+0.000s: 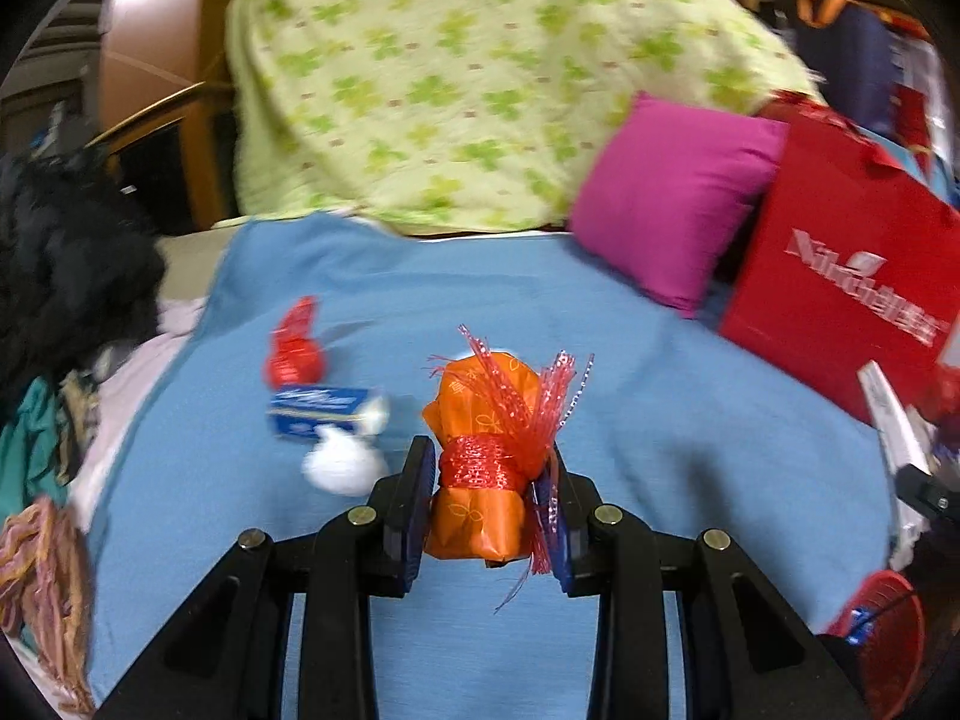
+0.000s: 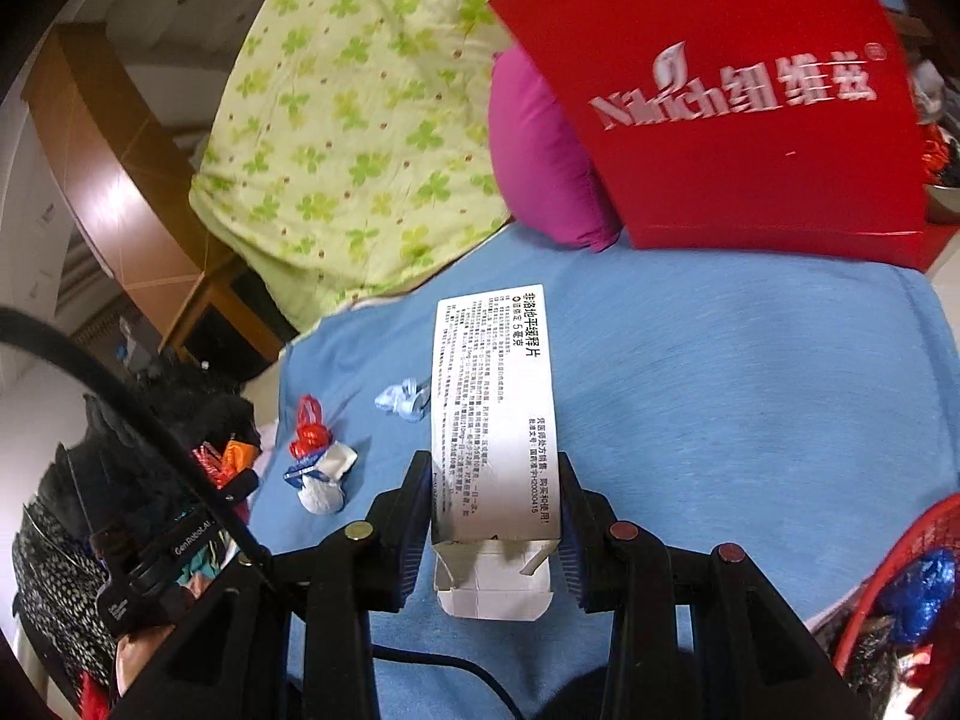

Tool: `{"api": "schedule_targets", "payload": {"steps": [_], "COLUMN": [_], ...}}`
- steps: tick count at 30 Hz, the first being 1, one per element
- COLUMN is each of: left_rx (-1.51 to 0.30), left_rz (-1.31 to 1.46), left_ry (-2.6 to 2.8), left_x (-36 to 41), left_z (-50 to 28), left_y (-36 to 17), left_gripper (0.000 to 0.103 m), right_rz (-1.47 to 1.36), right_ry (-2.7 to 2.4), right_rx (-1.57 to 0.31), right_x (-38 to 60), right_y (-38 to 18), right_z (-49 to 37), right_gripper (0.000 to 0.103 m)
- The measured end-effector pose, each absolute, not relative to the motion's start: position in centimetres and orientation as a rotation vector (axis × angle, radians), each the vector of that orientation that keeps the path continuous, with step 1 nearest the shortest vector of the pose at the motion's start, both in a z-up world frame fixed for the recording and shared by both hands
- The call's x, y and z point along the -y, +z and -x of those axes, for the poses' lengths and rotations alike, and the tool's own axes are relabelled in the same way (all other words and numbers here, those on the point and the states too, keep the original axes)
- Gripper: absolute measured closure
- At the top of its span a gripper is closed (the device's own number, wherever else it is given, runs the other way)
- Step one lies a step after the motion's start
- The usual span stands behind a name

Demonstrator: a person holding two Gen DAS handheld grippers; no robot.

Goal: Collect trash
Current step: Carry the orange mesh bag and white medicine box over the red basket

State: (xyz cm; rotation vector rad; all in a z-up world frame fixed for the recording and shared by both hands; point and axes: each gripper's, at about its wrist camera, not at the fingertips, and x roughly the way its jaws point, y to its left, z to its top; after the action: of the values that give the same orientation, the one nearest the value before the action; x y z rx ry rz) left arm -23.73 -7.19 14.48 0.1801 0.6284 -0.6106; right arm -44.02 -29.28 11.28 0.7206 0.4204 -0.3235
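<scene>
Left wrist view. The left gripper (image 1: 489,480) is clamped on an orange wrapper bundle (image 1: 480,450) bound with red netting, the pads bearing on its netted waist and the bundle held clear above the blue blanket (image 1: 660,420). Loose red strands fan from the top and trail below the jaws; in my judgement these could snag on the basket rim, so the bundle should be carried well over the opening before the jaws part. Further trash lies on the blanket to the left: a red wrapper (image 1: 294,348), a small blue box (image 1: 321,411) and a white crumpled tissue (image 1: 342,465), the last two touching. The red mesh basket (image 1: 888,636) sits at the lower right edge; a scrap of blue shows inside, the rest is hidden.

Right wrist view. The right gripper (image 2: 495,516) grips a white medicine carton (image 2: 495,420) near its opened end, flaps hanging toward the camera, the long body projecting forward over the blanket. The grip is far from the carton's middle, so a slow swing toward the basket seems advisable. The basket (image 2: 888,552) appears at the lower right, near the gripper, holding blue crinkled foil and darker items I cannot identify. A pale blue scrap (image 2: 403,399) lies beside the carton on the blanket. The red paper bag (image 2: 750,120) stands behind; its contents are not visible.
</scene>
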Motion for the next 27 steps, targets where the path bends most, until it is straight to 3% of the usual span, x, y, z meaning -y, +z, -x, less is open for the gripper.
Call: {"api": "schedule_targets", "payload": {"steps": [15, 27], "left_rx": [-0.597, -0.594], "left_rz": [-0.259, -0.268], "left_ry": [-0.971, -1.161], "left_x": [17.1, 20.1], "left_z": [35.6, 43.4], "left_y": [17.0, 18.7], "left_gripper": [0.068, 0.068], "right_rz": [-0.733, -0.571], "right_ry": [-0.580, -0.764], "right_rx": [-0.264, -0.153], "right_x": [31.6, 30.4], "right_y": [12.8, 17.8], "right_z": [60.9, 71.4], "right_gripper": [0.063, 0.063]}}
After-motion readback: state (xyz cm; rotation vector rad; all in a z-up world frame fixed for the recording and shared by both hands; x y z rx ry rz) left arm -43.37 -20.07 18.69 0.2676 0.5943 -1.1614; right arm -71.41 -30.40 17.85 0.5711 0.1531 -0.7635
